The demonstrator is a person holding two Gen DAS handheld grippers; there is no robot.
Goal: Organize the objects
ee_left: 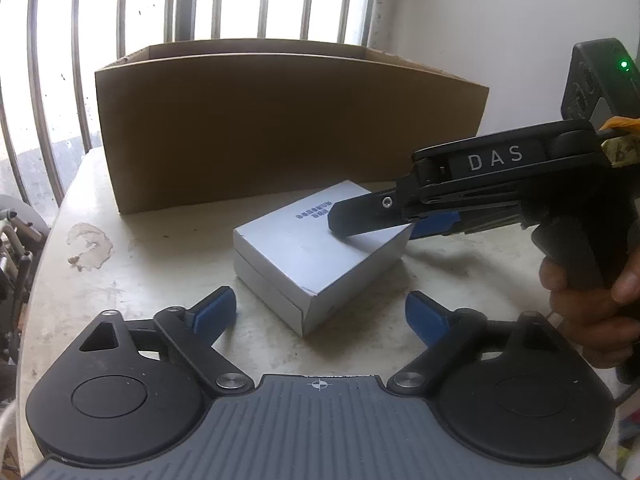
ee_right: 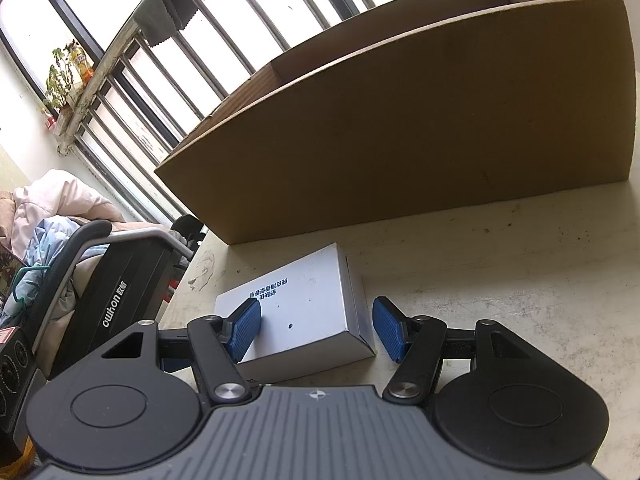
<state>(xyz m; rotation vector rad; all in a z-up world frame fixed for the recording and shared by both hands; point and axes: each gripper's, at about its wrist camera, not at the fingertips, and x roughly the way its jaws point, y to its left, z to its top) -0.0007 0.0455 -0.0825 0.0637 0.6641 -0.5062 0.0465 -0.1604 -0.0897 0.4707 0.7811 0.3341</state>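
Small box (ee_left: 320,256) lies flat on desk (ee_left: 140,272), in front of cardboard carton (ee_left: 288,128), near but apart from carton's front wall. Carton stands at desk's far side; barred window (ee_left: 240,0) behind it. Left gripper (ee_left: 320,312) before small box, near corner of box between its fingers, no contact seen. Right gripper (ee_right: 316,328) straddles small box from right: one finger over box top, other beside box's side.
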